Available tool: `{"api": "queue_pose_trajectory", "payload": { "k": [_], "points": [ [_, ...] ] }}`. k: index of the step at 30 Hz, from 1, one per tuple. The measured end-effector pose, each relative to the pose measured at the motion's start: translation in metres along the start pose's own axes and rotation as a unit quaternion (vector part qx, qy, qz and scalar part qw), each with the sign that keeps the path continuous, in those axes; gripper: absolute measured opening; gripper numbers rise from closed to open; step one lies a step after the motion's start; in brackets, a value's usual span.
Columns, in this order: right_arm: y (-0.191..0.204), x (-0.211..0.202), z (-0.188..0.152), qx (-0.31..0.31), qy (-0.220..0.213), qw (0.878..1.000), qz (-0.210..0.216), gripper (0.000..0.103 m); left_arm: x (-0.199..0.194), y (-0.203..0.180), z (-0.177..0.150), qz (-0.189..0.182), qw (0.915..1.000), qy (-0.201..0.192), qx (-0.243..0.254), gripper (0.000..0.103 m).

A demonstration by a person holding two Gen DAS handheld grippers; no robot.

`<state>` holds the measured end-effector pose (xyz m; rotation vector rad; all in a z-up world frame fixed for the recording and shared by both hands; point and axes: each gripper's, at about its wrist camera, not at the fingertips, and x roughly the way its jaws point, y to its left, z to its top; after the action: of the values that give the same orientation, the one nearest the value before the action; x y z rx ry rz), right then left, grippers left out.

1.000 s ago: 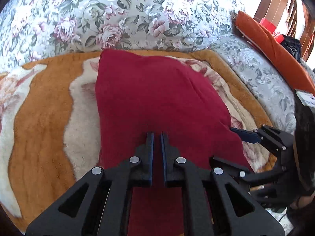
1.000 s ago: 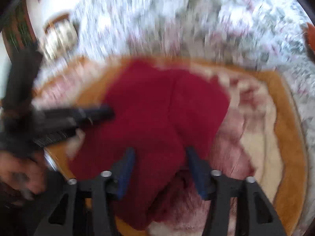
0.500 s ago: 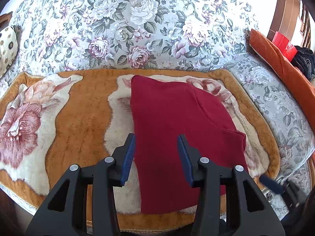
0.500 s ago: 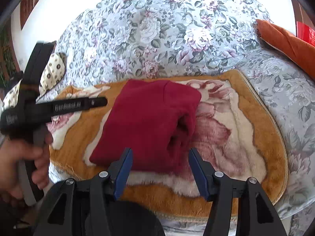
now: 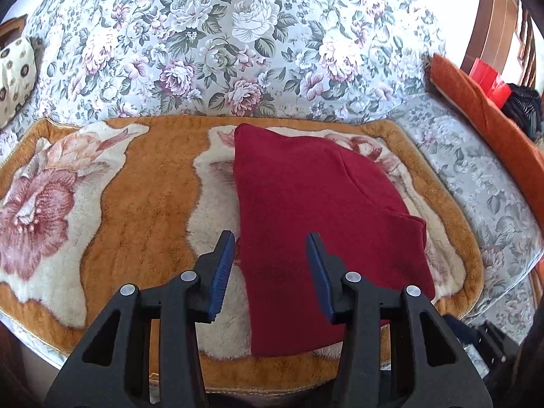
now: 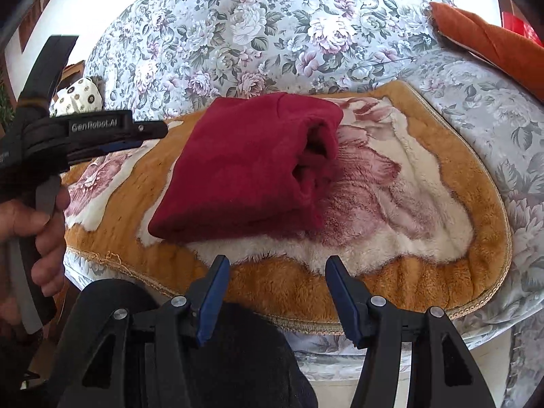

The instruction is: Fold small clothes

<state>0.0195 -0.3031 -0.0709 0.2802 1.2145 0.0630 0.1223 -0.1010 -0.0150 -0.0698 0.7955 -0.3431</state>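
Nearest, the left gripper point(image 5: 270, 268) and right gripper point(image 6: 275, 292) are held with fingers apart, gripping nothing. Beyond them, on the rug point(image 5: 142, 197), a folded dark-red garment point(image 5: 306, 221) is laid lengthwise away from the near rug edge, thick and fleecy, layered folds showing.

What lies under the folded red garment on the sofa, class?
The red garment rests on a furry orange-and-cream flowered mat, which covers the floral sofa seat. The mat's pattern directly beneath the garment is hidden.

Open mat point(image 5: 142, 204) left of the folded red garment point(image 5: 306, 204).
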Motion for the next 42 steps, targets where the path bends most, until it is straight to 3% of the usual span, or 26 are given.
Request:
{"api": "queue_pose_trajectory", "payload": {
  "k": [3,5,8,9,11,13,16,21,23,25,27,29,31,36,39,42],
  "points": [
    [-0.029,0.001,0.029,0.057,-0.030,0.995,0.075,0.057,0.012,0.021,-0.003,-0.036,0.9988,0.002,-0.034,0.043],
    [-0.053,0.013,0.050,0.111,-0.037,0.986,0.123,0.059,0.033,0.037,-0.003,-0.058,0.9955,0.028,-0.070,0.043],
    [-0.089,0.050,0.079,0.210,-0.017,0.961,0.178,0.061,0.060,0.056,-0.001,-0.146,0.9786,0.057,-0.133,0.043],
    [-0.101,0.065,0.086,0.246,-0.012,0.947,0.204,0.063,0.065,0.061,0.000,-0.167,0.9736,0.054,-0.146,0.043],
    [-0.120,0.095,0.093,0.310,0.008,0.919,0.245,0.066,0.079,0.069,0.002,-0.198,0.9632,0.054,-0.174,0.055],
    [-0.131,0.122,0.096,0.346,0.041,0.903,0.251,0.066,0.096,0.073,0.002,-0.228,0.9521,0.068,-0.192,0.062],
    [-0.138,0.142,0.099,0.361,0.066,0.898,0.243,0.065,0.109,0.075,0.005,-0.259,0.9403,0.076,-0.208,0.069],
    [-0.119,0.142,0.103,0.304,0.097,0.911,0.259,0.068,0.126,0.082,0.007,-0.293,0.9205,0.085,-0.244,0.072],
    [-0.110,0.140,0.101,0.279,0.122,0.914,0.266,0.068,0.125,0.082,0.006,-0.294,0.9209,0.079,-0.243,0.072],
    [-0.110,0.146,0.102,0.280,0.118,0.914,0.268,0.068,0.124,0.079,0.007,-0.287,0.9247,0.075,-0.238,0.072],
    [-0.112,0.155,0.106,0.289,0.107,0.912,0.272,0.053,0.122,0.078,0.008,-0.277,0.9299,0.072,-0.231,0.060],
    [-0.109,0.157,0.106,0.278,0.098,0.915,0.276,0.045,0.118,0.079,0.008,-0.281,0.9295,0.068,-0.230,0.045],
    [-0.107,0.150,0.107,0.261,0.081,0.920,0.282,0.039,0.112,0.078,0.010,-0.271,0.9367,0.063,-0.213,0.043],
    [-0.086,0.145,0.132,0.240,0.053,0.922,0.301,0.036,0.085,0.089,0.029,-0.237,0.9528,0.022,-0.189,0.042],
    [-0.063,0.155,0.142,0.231,0.047,0.919,0.315,0.035,0.075,0.111,0.043,-0.222,0.9549,0.006,-0.197,0.042],
    [-0.046,0.172,0.145,0.231,0.054,0.929,0.284,0.037,0.097,0.125,0.042,-0.199,0.9579,0.051,-0.201,0.049]
  ]
}}
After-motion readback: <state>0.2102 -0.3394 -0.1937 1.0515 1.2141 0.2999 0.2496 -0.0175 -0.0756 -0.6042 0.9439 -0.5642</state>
